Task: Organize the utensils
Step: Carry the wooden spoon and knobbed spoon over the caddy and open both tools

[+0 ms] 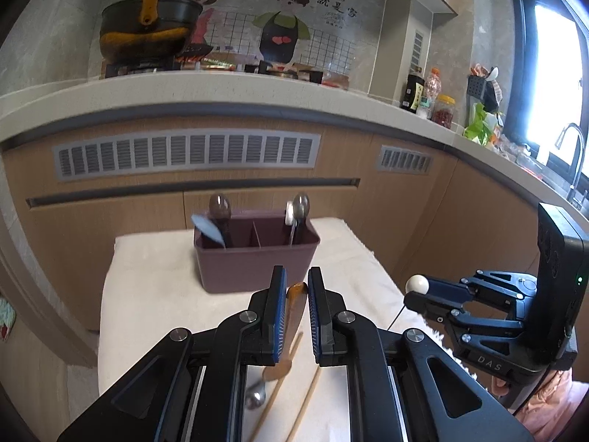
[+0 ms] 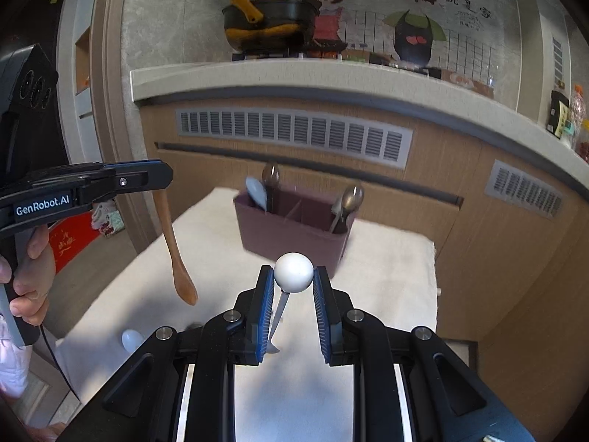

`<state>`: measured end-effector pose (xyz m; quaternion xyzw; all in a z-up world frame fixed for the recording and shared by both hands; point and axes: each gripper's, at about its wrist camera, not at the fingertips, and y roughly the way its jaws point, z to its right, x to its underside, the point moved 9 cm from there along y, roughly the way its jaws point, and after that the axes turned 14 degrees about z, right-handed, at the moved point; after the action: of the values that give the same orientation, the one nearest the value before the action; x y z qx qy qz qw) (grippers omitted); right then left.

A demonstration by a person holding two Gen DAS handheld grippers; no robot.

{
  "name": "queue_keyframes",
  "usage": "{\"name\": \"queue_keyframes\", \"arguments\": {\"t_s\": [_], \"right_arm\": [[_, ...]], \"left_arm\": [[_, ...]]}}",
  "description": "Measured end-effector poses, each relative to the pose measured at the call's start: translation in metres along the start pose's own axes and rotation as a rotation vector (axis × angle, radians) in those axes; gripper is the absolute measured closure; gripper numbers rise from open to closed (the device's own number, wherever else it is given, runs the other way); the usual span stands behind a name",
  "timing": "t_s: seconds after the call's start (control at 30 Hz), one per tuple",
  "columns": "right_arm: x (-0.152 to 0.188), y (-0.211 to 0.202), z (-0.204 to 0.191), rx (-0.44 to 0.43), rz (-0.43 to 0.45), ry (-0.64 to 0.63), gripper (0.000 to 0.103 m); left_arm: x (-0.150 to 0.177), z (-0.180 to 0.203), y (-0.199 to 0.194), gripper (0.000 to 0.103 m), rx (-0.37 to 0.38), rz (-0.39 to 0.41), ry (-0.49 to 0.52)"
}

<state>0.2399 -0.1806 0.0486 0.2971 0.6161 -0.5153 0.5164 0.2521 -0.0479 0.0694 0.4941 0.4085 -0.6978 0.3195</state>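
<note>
Utensils: left hand-held gripper point(image 1: 296, 287) pinches a smooth wooden spoon point(image 2: 173, 246); right hand-held gripper point(image 2: 293, 287) clamps a white ball-topped utensil point(image 2: 293, 271)

One caddy point(image 1: 256, 258), four spoons inside; two chopsticks point(image 1: 291, 397) on cloth point(image 1: 147, 294).

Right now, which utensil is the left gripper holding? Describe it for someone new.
Start at the mauve organizer bin on the white cloth. Left of it, the left gripper dangles a wooden spoon: the only amber-brown utensil hanging in the air, unlike the white-knobbed one.
</note>
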Motion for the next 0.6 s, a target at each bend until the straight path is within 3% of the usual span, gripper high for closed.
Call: {"name": "queue_keyframes", "arguments": {"t_s": [0.2, 0.3, 0.47, 0.6], "right_arm": [[-0.106, 0.009, 0.027, 0.053, 0.159, -0.051, 0.083], [-0.141, 0.027, 0.038, 0.084, 0.193, -0.062, 0.083], [-0.142, 0.083, 0.052, 0.1, 0.142, -0.058, 0.083], [-0.109, 0.129, 0.056, 0.095, 0.06, -0.058, 0.083]], "left_arm": [[-0.081, 0.0, 0.012, 0.091, -0.009, 0.12, 0.073], [-0.128, -0.006, 0.024, 0.091, -0.031, 0.204, 0.101], [-0.16, -0.028, 0.065, 0.091, -0.025, 0.248, 0.078], [-0.143, -0.052, 0.115, 0.091, -0.023, 0.195, 0.044]]}}
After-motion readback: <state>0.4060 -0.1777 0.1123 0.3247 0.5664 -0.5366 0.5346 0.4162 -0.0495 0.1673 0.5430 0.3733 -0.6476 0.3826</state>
